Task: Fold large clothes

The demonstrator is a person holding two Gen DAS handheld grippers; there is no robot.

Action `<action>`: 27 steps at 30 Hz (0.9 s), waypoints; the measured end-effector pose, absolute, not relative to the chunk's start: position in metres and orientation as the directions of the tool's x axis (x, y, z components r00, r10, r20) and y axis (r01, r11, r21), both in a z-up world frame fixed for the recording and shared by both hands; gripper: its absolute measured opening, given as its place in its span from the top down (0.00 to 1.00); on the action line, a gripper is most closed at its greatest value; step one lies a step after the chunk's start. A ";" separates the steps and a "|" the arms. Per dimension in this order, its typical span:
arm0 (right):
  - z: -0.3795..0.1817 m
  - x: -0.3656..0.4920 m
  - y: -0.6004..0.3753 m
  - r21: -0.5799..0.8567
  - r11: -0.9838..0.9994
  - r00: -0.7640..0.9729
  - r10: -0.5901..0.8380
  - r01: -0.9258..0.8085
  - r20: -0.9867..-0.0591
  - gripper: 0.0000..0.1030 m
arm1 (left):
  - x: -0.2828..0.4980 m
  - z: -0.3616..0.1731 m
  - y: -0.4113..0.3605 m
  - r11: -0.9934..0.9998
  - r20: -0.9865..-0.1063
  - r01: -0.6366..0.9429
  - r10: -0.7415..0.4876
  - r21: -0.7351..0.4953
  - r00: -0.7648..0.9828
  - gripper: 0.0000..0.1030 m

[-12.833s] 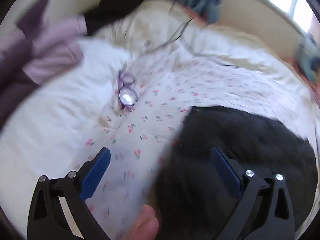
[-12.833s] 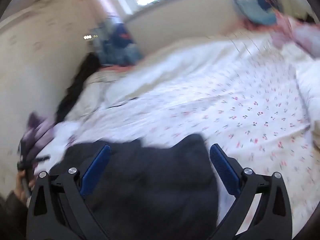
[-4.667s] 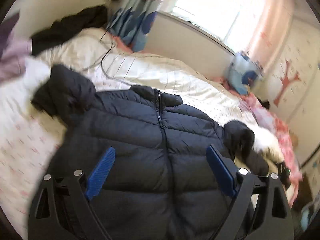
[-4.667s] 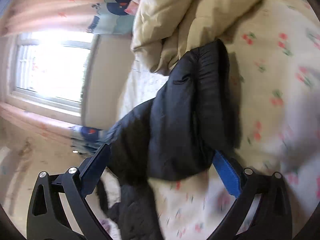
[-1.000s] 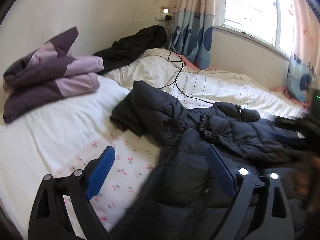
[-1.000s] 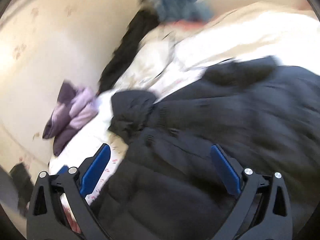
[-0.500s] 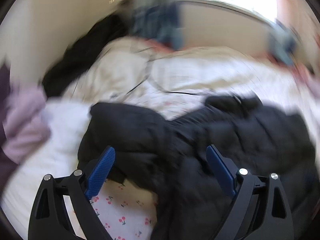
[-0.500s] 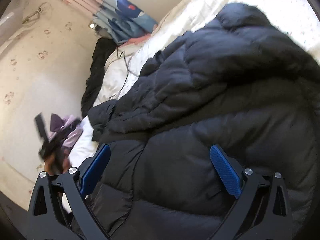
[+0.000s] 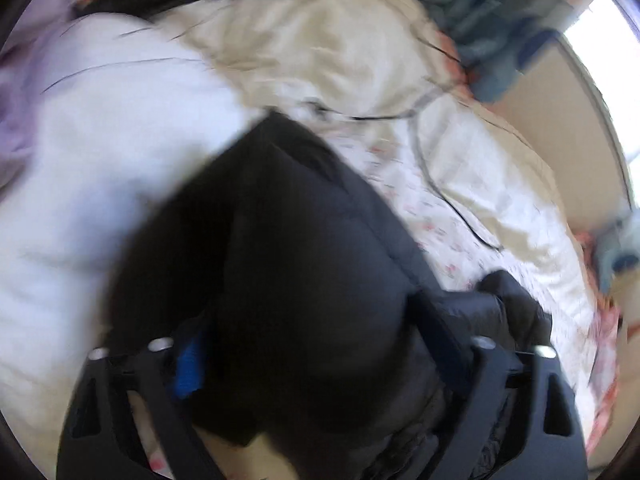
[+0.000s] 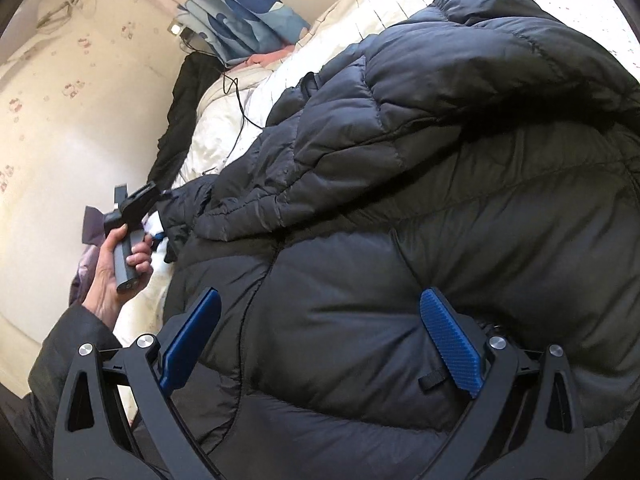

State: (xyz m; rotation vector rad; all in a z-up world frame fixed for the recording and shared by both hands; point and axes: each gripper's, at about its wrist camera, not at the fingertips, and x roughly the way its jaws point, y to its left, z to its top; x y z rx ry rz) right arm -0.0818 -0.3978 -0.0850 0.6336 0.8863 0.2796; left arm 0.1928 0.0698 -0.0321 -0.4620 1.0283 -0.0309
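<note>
A black puffer jacket (image 10: 440,160) lies spread over the bed. In the left wrist view its bunched end (image 9: 304,264) fills the space between the fingers of my left gripper (image 9: 316,352). The jaws are closing, and the fabric bulges against both blue pads; the picture is blurred. From the right wrist view, the left gripper (image 10: 136,204) sits at the jacket's far left end, held by a hand (image 10: 116,264). My right gripper (image 10: 320,340) hovers open just over the jacket's lower body, with nothing pinched.
A white sheet (image 9: 100,160) with small cherry prints and a cream duvet (image 9: 320,52) cover the bed, with a dark cable (image 9: 452,200) trailing across. A purple garment (image 10: 86,240) and another black garment (image 10: 180,120) lie by the wall. A blue curtain (image 10: 248,12) hangs behind.
My left gripper has swung down and in onto the jacket's left end, and its jaws have narrowed around the fabric. The right gripper has settled over the jacket body and stays open.
</note>
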 end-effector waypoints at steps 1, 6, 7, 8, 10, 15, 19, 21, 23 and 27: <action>-0.086 -0.081 -0.397 0.618 0.786 0.610 0.476 0.029 -0.634 0.06 | 0.190 -0.031 0.060 0.908 -0.803 -0.129 -0.278 -0.398 0.527 0.53; -0.087 -0.078 -0.395 0.642 0.766 0.606 0.495 0.034 -0.623 0.06 | 0.097 -0.010 -0.026 0.850 -0.754 0.446 -0.484 -0.282 0.445 0.70; -0.087 -0.078 -0.396 0.652 0.757 0.605 0.503 0.037 -0.618 0.06 | 0.073 -0.011 -0.036 0.813 -0.766 0.522 -0.501 -0.258 0.403 0.70; -0.087 -0.078 -0.395 0.656 0.754 0.605 0.505 0.038 -0.616 0.06 | 0.043 -0.014 -0.045 0.777 -0.789 0.594 -0.493 -0.210 0.366 0.70; -0.087 -0.080 -0.394 0.659 0.751 0.606 0.506 0.040 -0.614 0.06 | 0.007 -0.013 -0.048 0.738 -0.807 0.652 -0.486 -0.173 0.336 0.71; -0.087 -0.079 -0.392 0.659 0.751 0.604 0.506 0.043 -0.616 0.06 | -0.041 0.009 -0.044 0.682 -0.832 0.722 -0.463 -0.115 0.306 0.71; -0.087 -0.076 -0.392 0.665 0.746 0.596 0.514 0.045 -0.617 0.06 | -0.069 -0.038 -0.048 0.635 -0.928 0.762 -0.345 -0.124 0.136 0.70; -0.087 -0.075 -0.393 0.661 0.749 0.594 0.513 0.043 -0.620 0.06 | -0.073 -0.046 -0.029 0.674 -0.887 0.701 -0.443 -0.233 0.131 0.67; -0.088 -0.075 -0.391 0.658 0.751 0.595 0.510 0.045 -0.622 0.06 | -0.070 -0.044 0.007 0.674 -0.753 0.582 -0.640 -0.454 0.153 0.51; -0.088 -0.077 -0.386 0.654 0.755 0.598 0.502 0.049 -0.625 0.06 | -0.046 -0.046 0.088 0.543 -0.430 0.306 -0.825 -0.782 0.365 0.40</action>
